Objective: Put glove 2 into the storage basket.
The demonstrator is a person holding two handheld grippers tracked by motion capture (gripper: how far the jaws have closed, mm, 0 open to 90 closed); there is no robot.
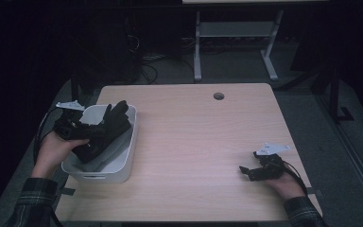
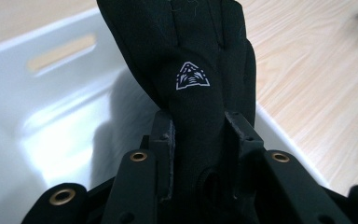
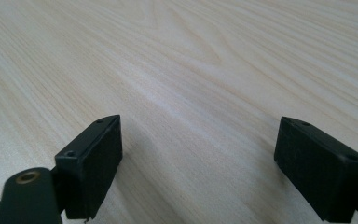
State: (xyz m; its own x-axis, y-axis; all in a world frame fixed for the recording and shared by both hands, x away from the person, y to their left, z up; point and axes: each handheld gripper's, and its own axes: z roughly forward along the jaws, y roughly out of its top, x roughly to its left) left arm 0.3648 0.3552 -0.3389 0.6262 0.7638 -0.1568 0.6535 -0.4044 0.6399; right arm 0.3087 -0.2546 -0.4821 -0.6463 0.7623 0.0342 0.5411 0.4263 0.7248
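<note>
The left gripper (image 2: pixel 198 135) clamped a black glove (image 2: pixel 186 56) by its cuff over the white bin (image 1: pixel 123 165), seemingly for dropping in or lifting out, while the right gripper (image 3: pixel 198 158) rested open and empty on the table (image 1: pixel 208 137).

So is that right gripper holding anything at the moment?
No: in the right gripper view the right gripper has its jaws standing wide apart, with nothing but the bare wooden table between them.
</note>
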